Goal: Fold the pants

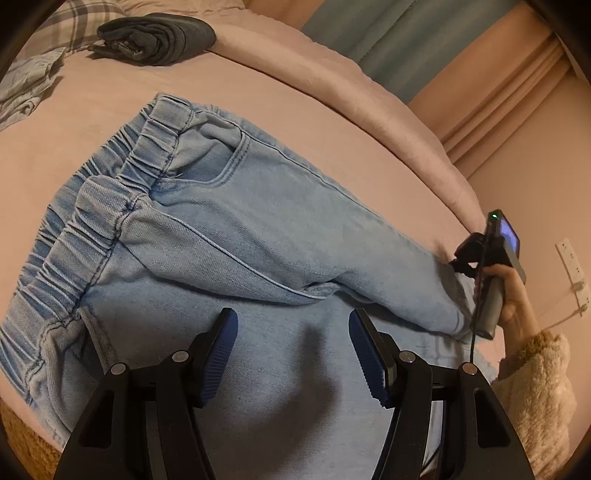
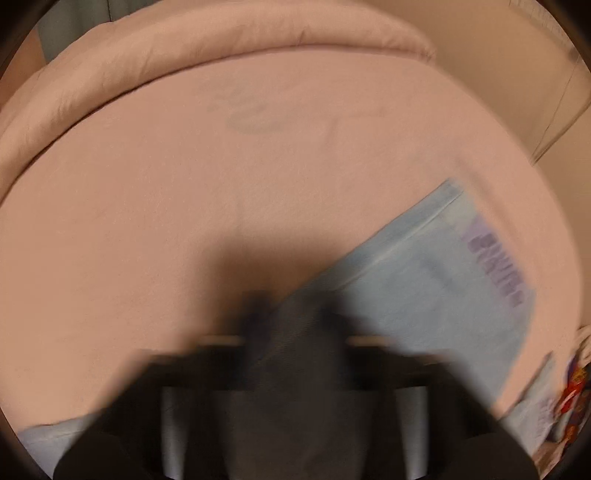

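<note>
Light blue denim pants (image 1: 258,221) lie on the pink bed sheet (image 1: 110,110), with the elastic waistband at the left and one leg laid across the other toward the right. My left gripper (image 1: 293,317) hangs open just above the lower leg, nothing between its blue pads. At the far leg end, a hand (image 1: 517,295) in a fuzzy sleeve holds my right gripper (image 1: 456,264). The right wrist view is blurred. There my right gripper (image 2: 295,306) is shut on a fold of the pants (image 2: 424,288), which bear a purple print (image 2: 491,258).
A dark folded garment (image 1: 159,37) lies at the back left, beside a plaid pillow (image 1: 85,18) and a crumpled pale cloth (image 1: 26,85). A rolled pink duvet (image 2: 221,48) borders the sheet. The bed's edge, a wall socket (image 1: 570,258) and curtains (image 1: 369,33) lie to the right.
</note>
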A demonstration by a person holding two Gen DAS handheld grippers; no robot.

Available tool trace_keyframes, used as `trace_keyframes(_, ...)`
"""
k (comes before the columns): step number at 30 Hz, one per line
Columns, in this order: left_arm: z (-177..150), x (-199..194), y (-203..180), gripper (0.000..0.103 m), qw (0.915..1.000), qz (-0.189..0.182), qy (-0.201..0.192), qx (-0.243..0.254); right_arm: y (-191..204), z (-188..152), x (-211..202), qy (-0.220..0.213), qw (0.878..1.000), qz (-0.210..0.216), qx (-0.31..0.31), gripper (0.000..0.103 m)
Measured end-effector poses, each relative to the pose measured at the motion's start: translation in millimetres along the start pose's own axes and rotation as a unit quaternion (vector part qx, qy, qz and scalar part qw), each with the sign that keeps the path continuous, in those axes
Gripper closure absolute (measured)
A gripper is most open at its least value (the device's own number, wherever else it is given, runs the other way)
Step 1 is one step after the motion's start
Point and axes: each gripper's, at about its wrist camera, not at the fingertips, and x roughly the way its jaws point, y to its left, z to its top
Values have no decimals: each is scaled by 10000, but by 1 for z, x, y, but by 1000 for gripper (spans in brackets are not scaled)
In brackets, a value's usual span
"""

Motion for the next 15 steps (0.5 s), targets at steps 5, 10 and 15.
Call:
trace_keyframes(5,4,-9,2,39,9996,-157,-10,-214,-50,-15,-57,-539,9904,1213,378,100)
trace_keyframes(10,13,-22,-2,39,9986,-369,-36,-376,-124,-85,-123,-1185,9516,2671,948,100)
trace_keyframes(15,37,-12,-7,34,9944,-850,197,-596,-152,-169,-132,-1154,9399,2984,1190,100)
